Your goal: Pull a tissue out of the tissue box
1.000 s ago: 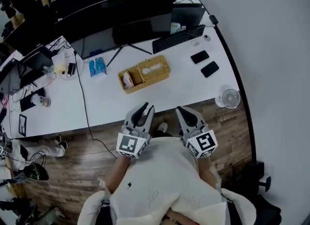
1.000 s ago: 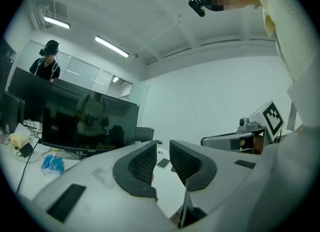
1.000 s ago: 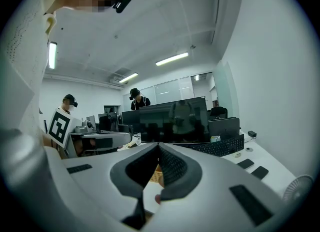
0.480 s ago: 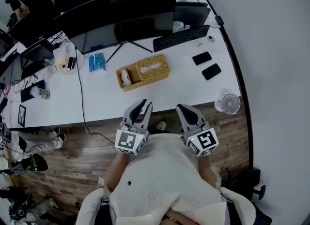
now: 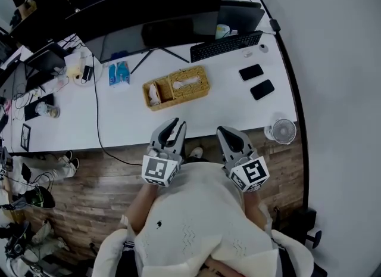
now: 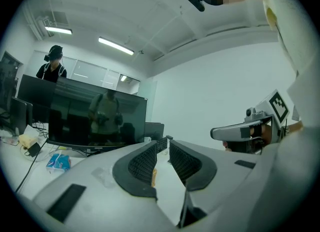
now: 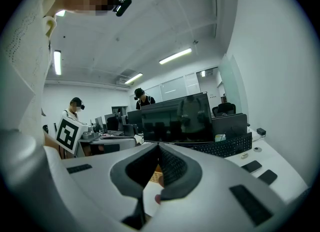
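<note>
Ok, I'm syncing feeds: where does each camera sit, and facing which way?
Head view: on the head, looking steeply down at desk and tissue box; left gripper, right gripper, torso show.
Left gripper view: on that gripper, along its jaws toward the monitor; right gripper shows.
Right gripper view: likewise, toward monitor and keyboard; left gripper shows.
All share the monitor.

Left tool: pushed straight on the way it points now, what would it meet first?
Most likely the wicker tissue box on the desk: it lies ahead of the left tool, though the tool's height is unclear.
</note>
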A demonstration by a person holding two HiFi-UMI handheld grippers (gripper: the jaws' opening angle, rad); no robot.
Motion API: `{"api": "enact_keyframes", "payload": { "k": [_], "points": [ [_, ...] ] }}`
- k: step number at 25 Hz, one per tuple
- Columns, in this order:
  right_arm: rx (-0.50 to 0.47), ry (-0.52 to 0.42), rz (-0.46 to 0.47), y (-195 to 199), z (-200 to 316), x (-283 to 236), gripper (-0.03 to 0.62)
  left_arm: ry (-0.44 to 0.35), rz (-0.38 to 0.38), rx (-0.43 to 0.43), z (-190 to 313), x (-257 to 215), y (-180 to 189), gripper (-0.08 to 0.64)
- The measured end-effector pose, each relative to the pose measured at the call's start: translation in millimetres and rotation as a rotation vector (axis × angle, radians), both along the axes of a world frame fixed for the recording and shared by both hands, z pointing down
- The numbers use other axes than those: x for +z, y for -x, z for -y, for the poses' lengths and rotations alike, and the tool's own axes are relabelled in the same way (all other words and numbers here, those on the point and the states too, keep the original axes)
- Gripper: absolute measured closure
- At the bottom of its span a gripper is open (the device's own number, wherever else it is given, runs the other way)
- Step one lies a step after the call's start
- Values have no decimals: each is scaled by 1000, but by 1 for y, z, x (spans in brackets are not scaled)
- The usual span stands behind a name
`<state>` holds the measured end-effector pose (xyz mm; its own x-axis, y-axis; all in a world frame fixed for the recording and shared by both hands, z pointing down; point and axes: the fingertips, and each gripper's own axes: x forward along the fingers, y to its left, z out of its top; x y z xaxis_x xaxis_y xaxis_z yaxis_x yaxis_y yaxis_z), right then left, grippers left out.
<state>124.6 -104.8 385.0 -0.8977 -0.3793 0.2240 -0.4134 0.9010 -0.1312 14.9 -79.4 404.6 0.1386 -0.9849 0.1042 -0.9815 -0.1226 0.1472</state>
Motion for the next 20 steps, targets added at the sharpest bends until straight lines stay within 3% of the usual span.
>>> {"api": "enact_keyframes", "payload": {
  "k": [20],
  "points": [
    [-41, 71, -96, 52, 50, 25, 591, 119, -32, -36, 67, 52, 56, 479]
  ]
}}
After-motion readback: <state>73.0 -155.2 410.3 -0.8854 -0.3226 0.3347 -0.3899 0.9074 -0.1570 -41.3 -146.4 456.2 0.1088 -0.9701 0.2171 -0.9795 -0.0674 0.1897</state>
